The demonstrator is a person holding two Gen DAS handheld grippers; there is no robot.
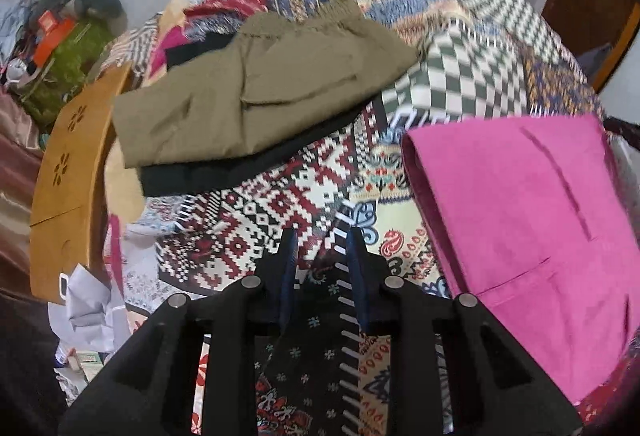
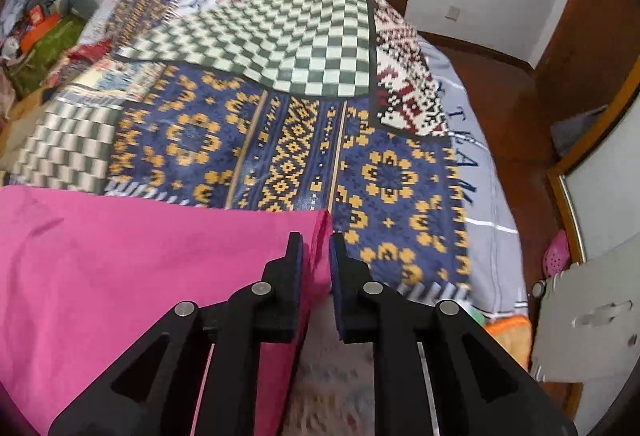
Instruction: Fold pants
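— Right up close, the right gripper point(image 2: 316, 248) pinches the pink pants' point(image 2: 132, 268) corner fold, and the left gripper point(image 1: 322, 240) hangs spread over the patchwork bedspread point(image 1: 248, 232), holding nothing.

— And beyond?

— Folded olive pants point(image 1: 256, 88) on something black, a tan cut-out board point(image 1: 72, 164) left, clutter point(image 1: 60, 48) farthest.

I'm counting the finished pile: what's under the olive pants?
A black garment lies under the olive pants, its edge showing along their near side, on the quilt. The rest of it, and anything deeper, is covered.
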